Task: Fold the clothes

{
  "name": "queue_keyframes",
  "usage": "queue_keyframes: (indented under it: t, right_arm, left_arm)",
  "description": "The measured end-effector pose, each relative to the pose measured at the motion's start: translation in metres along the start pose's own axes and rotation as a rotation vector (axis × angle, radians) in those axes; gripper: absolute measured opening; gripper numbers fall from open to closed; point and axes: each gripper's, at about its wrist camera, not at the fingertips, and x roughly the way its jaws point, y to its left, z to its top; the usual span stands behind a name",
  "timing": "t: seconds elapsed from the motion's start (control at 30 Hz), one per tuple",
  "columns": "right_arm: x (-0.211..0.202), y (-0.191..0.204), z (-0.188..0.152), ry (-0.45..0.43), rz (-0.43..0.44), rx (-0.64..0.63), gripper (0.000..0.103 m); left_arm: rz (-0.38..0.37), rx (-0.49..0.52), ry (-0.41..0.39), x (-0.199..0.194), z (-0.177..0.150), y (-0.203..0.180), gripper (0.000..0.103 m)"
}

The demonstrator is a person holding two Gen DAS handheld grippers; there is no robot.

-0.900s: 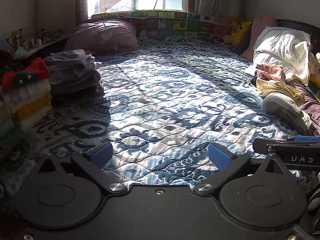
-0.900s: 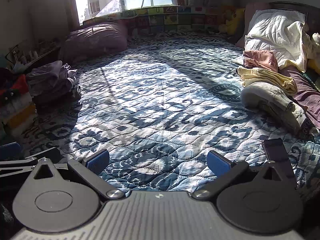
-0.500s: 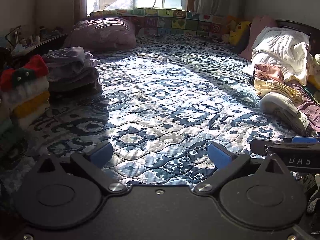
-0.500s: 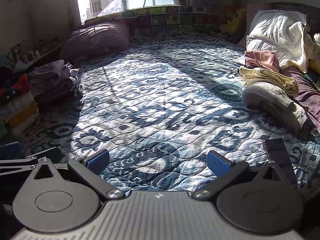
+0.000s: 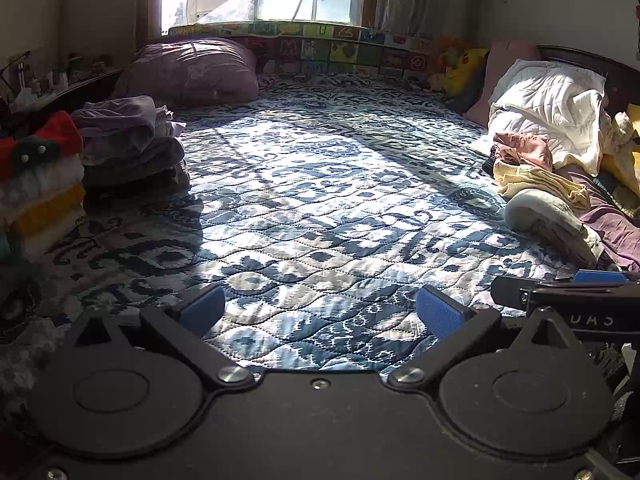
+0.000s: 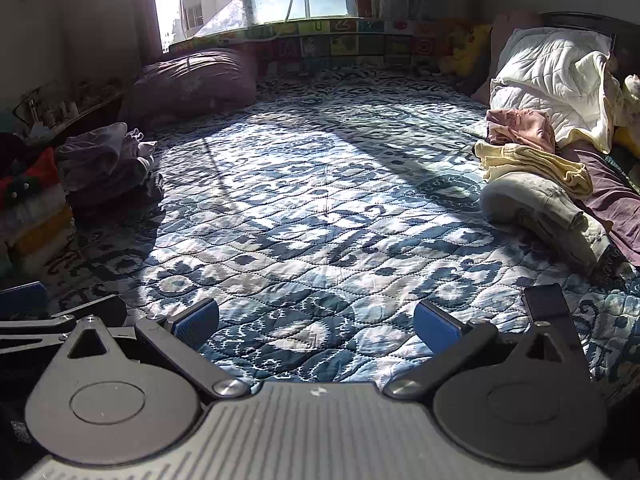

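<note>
Left wrist view: left gripper (image 5: pixel 320 312) and right gripper (image 6: pixel 316 322) gape empty, likely awaiting the unfolded pile (image 5: pixel 540 184) at frame right.

Black left gripper (image 5: pixel 320 310), blue-padded fingers (image 5: pixel 202 310), silver pivot screws.
</note>
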Motion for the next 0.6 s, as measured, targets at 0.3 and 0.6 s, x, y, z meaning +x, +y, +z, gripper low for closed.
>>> queue_keyframes:
  t: [0.3, 0.6]
  right_arm:
    - [-0.0012, 0.0012, -0.0010, -0.001, 0.011, -0.010, 0.103]
    - [-0.0070, 0.0030, -0.0015, -0.009, 0.008, -0.010, 0.103]
  left_arm:
    - [-0.007, -0.020, 0.045, -0.0004, 0.0012, 0.0058, 0.103]
    - [-0.013, -0.028, 0.039, -0.0066, -0.0032, 0.0059, 0.103]
